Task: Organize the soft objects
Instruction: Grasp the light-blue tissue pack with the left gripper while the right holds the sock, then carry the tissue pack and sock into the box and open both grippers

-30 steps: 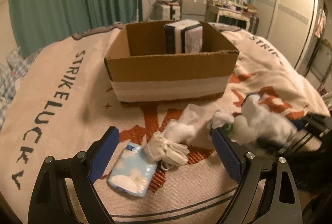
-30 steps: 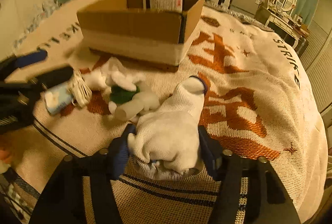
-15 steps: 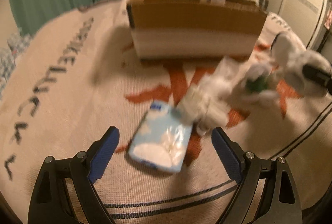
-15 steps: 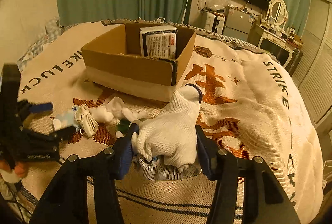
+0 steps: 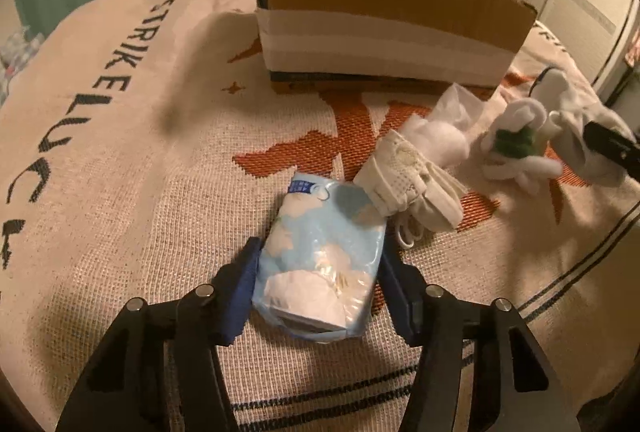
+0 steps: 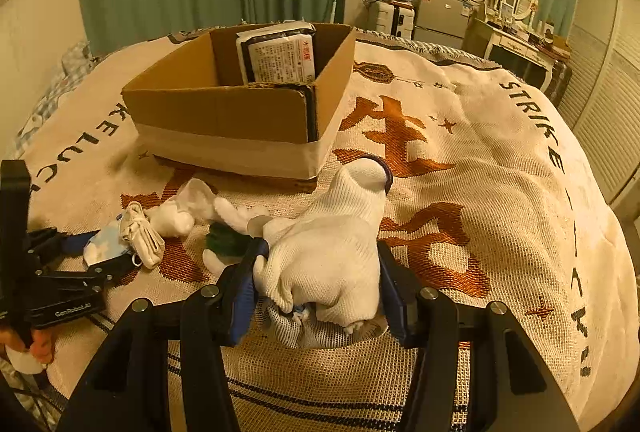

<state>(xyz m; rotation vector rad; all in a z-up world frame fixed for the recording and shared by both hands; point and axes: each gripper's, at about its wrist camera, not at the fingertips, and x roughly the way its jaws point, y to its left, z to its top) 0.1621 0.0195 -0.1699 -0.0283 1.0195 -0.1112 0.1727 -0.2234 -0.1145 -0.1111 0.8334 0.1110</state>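
My left gripper (image 5: pixel 320 272) is shut on a light blue tissue pack (image 5: pixel 320 256) that lies on the blanket; the pack also shows in the right wrist view (image 6: pixel 105 244). My right gripper (image 6: pixel 318 280) is shut on a white knit glove bundle (image 6: pixel 332 244) and holds it above the blanket. A folded white mask (image 5: pixel 408 175) rests against the pack's far end. White cotton fluff (image 5: pixel 444 135) and a white and green soft piece (image 5: pixel 516 143) lie beyond. The open cardboard box (image 6: pixel 224 115) stands behind with a wrapped packet (image 6: pixel 280 51) inside.
Everything sits on a cream blanket (image 6: pixel 480 167) with orange figures and black lettering over a bed. Green curtains, a TV, a dresser and wardrobe doors stand behind. The left gripper body (image 6: pixel 48 284) shows at the left of the right wrist view.
My left gripper moved down and forward to the tissue pack and shut on it. My right gripper lifted the glove bundle higher off the blanket.
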